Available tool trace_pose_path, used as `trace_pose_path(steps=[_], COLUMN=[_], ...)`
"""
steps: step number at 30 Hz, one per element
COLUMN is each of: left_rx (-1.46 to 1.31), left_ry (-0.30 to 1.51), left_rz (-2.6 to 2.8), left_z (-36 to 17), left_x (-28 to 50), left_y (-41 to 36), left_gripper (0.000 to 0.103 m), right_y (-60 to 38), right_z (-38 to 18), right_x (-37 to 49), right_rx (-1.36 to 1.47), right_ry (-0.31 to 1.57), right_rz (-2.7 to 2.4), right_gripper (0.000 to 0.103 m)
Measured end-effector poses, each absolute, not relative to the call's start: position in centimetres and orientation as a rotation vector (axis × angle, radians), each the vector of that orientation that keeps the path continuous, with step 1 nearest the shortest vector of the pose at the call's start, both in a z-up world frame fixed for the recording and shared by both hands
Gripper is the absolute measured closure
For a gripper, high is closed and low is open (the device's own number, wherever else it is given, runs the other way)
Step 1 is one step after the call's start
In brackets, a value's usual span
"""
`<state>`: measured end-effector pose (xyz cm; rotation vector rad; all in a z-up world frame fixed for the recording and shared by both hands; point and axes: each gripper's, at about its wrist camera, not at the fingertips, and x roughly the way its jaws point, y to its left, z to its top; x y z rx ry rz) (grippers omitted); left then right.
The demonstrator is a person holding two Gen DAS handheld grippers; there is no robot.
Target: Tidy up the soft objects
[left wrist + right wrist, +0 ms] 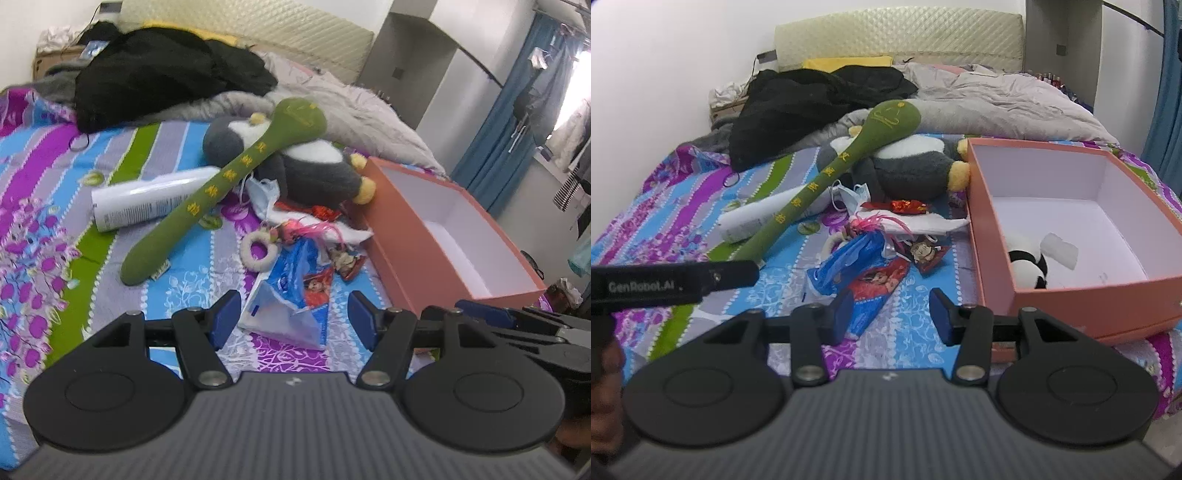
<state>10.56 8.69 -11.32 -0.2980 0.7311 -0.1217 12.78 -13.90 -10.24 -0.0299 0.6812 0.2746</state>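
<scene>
Both empty and part-open, the left hand-held gripper and right hand-held gripper are hanging over the bed's near edge, the blue packet lying just ahead, nearer the right one, beside the pink box.

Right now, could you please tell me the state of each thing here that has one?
Left gripper: open, holding nothing.
Right gripper: open, holding nothing.
Pink box: lidless, holding a panda plush.
Green plush stick: lying across the penguin plush.
</scene>
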Motion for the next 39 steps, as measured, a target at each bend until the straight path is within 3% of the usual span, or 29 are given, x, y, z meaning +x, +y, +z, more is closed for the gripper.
trace_pose_path(steps=[6,15,29,32,35,39], left_rx=[-0.367,-0.532,-0.562,-0.56,-0.571,-0.578], left_ry=[0.739,0.748,0.865,0.866,0.864,0.858], left_rz=[-0.097,-0.103,-0.135,-0.143,-0.154,-0.168], left_z=[-14.1,-17.6,-23.6,-24.0,-24.1,-24.1], left_x=[13.4,19.7,27.5,28.0,28.3,28.1], left_y=[10.7,14.3,14.7,14.8,15.1,15.2], left_gripper=[0.035,0.049,0.049,0.049,0.049,0.048], right_y=[-13.2,-11.0,-7.3,-6.7,-6.0,-6.4], right_z=[-12.6,-15.3,-19.5,-20.2,-20.7,-20.5], right_x=[15.6,18.3,23.2,23.5,23.5,23.6], right_rx=[-0.011,0.018,0.038,0.022,-0.01,-0.002], right_ry=[0.745,0.831,0.92,0.932,0.947,0.942], right_rz=[0.291,0.41,0.43,0.447,0.466,0.483], right_gripper=[0.058,0.057,0.051,0.055,0.069,0.076])
